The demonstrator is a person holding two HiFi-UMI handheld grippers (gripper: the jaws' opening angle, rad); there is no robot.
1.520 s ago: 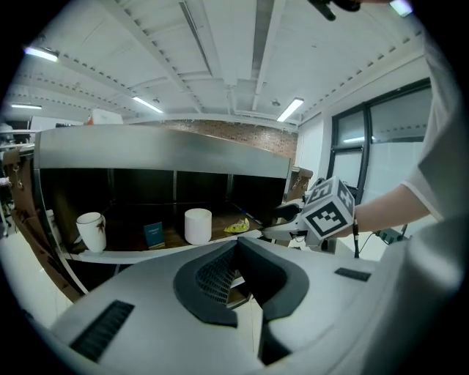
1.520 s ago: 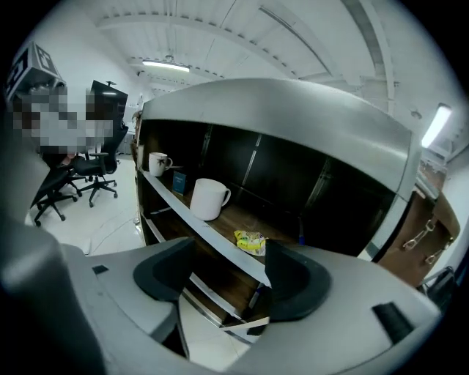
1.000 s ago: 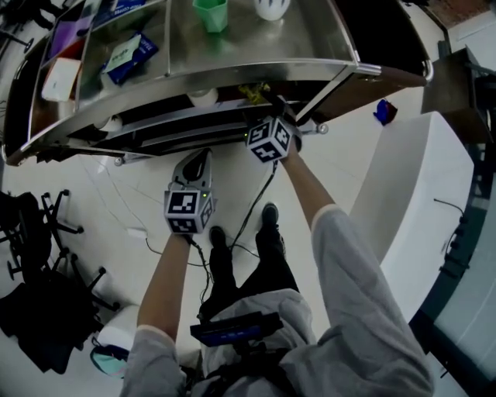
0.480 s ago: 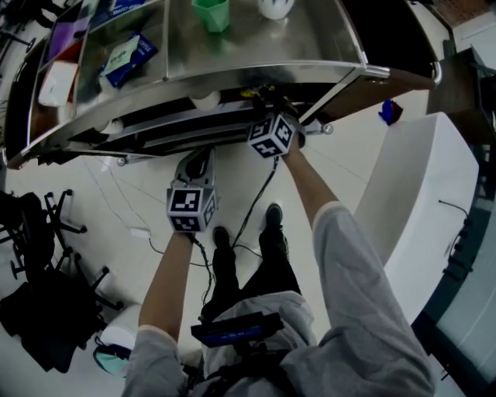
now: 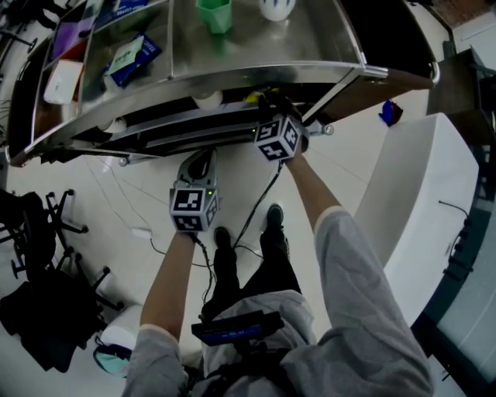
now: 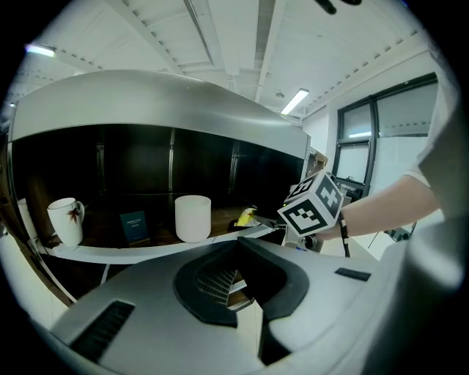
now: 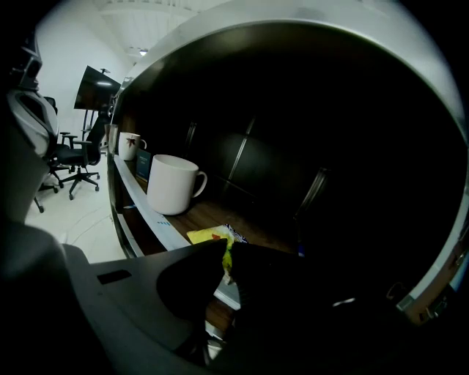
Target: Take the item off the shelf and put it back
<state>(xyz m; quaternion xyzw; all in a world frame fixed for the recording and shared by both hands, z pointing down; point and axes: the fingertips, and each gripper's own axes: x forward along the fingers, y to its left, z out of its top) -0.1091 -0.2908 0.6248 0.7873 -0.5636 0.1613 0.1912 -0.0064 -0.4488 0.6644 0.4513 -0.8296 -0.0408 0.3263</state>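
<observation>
We reach under the steel top of a shelf unit (image 5: 232, 77) with the right gripper (image 5: 267, 105), whose jaws have just been closing. They now pinch the near edge of a yellow snack packet (image 7: 209, 234). The packet lies flat on the wooden middle shelf, close to the front edge and toward the shelf's right end, just beside a plain white mug (image 7: 170, 184).

The packet sits straight ahead of the right gripper's tips, so we judge that the lift-off only needs a pull back over the front edge. Its long axis cannot be told, because the jaws cover part of it.

The left gripper (image 5: 203, 153) hangs lower and well back from the shelf, with its jaws drawn together on nothing. That makes the right hand by far the nearer one.

Further along the same board stand a second mug with a small printed motif (image 6: 66, 220) and a dark blue card (image 6: 135, 227). Its lettering is too small to read. On the top tier sit a green cup (image 5: 213, 13) and a blue pack (image 5: 133, 56), and the print on the pack is also illegible. No brand name can be read on the yellow wrapper.
</observation>
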